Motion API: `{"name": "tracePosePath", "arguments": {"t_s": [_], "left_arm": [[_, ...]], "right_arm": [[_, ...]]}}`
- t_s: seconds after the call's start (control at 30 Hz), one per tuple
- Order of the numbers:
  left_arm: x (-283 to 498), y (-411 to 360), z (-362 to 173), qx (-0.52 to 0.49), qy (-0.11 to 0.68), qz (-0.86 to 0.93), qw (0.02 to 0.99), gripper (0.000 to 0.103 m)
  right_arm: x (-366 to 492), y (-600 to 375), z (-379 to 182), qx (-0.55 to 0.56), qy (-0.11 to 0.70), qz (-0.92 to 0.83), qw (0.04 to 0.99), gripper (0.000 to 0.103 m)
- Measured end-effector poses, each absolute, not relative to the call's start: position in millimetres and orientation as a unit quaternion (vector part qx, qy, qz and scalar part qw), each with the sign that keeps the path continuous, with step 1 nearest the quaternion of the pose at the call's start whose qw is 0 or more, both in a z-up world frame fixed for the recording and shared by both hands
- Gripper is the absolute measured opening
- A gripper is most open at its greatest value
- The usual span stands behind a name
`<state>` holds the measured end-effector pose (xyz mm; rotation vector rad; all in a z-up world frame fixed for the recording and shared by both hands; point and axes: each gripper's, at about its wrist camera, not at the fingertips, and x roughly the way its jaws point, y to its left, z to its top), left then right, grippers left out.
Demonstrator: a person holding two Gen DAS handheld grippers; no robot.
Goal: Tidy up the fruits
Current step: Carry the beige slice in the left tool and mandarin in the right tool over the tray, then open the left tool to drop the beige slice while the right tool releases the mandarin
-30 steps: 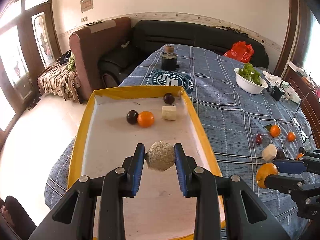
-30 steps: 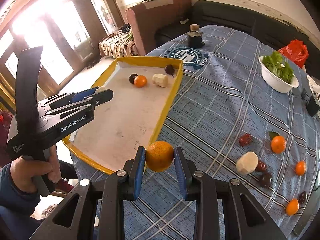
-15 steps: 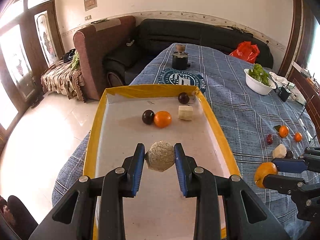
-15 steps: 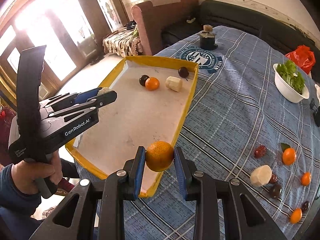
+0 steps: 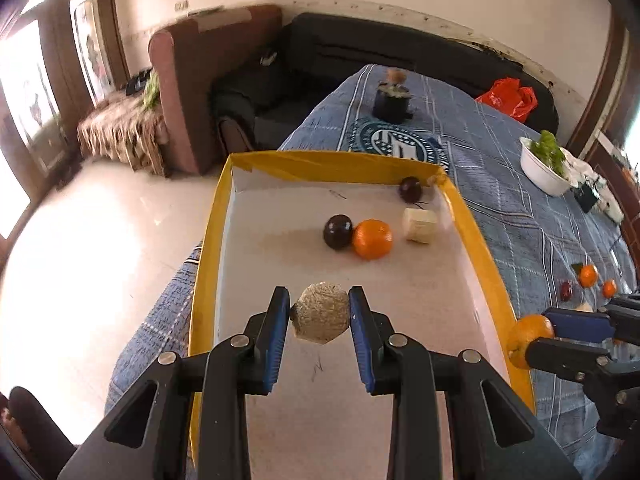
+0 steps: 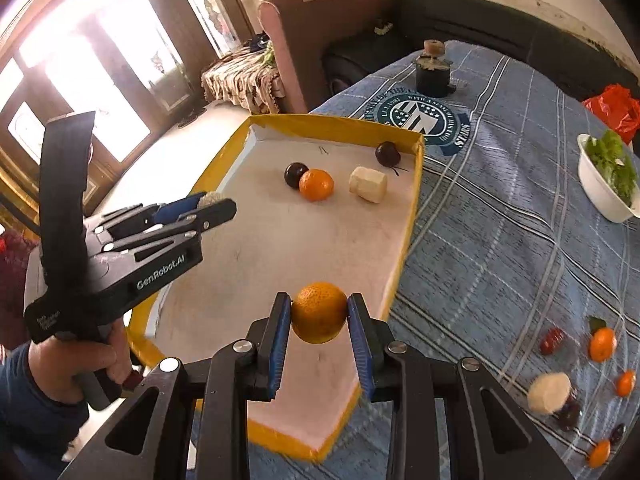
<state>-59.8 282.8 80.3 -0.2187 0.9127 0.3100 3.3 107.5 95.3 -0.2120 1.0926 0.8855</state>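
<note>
So four pieces already lie in the yellow tray [image 6: 412, 200]; the left tool [image 5: 320, 314] grips a rough beige fruit [image 5: 320, 313] and the right tool [image 6: 319, 312] an orange [image 6: 319, 312] above it, while several fruits [image 6: 600, 344] wait on the worktop [image 6: 500, 240].

We see bright daylight from blown-out windows [image 6: 84, 60] at left, glare on the floor [image 5: 80, 260], soft shadows in the tray [image 5: 472, 240], motion blur, strong fisheye bending, dark vignetted corners

The tray's [image 5: 476, 240] near floor lies bare; an orange [image 5: 372, 239], plums and a pale chunk crowd its far end.
</note>
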Motion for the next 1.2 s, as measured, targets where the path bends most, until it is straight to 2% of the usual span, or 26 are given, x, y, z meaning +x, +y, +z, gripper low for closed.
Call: {"name": "tracePosePath", "arguments": {"t_s": [0.23, 0.77, 0.9, 0.93, 1.07, 1.17, 1.2], "left_arm": [[-33, 310, 58, -0.138, 0.471, 0.142, 0.86, 0.03], [2, 307, 38, -0.134, 0.493, 0.117, 0.852, 0.03], [2, 305, 39, -0.135, 0.49, 0.114, 0.854, 0.041], [1, 305, 39, -0.136, 0.489, 0.114, 0.854, 0.045], [-6, 302, 48, -0.142, 0.477, 0.115, 0.859, 0.049], [-17, 299, 59, -0.156, 0.458, 0.11, 0.868, 0.051], [-22, 299, 63, -0.162, 0.45, 0.109, 0.872, 0.055]], "right_arm": [[44, 143, 77, -0.072, 0.537, 0.374, 0.753, 0.032], [73, 178, 44, -0.099, 0.53, 0.34, 0.77, 0.034], [70, 176, 48, -0.113, 0.524, 0.339, 0.773, 0.035], [68, 173, 52, -0.116, 0.521, 0.337, 0.776, 0.04], [62, 164, 71, -0.115, 0.499, 0.342, 0.788, 0.059], [52, 159, 86, -0.141, 0.478, 0.326, 0.803, 0.067], [48, 158, 91, -0.154, 0.47, 0.318, 0.809, 0.068]]}}
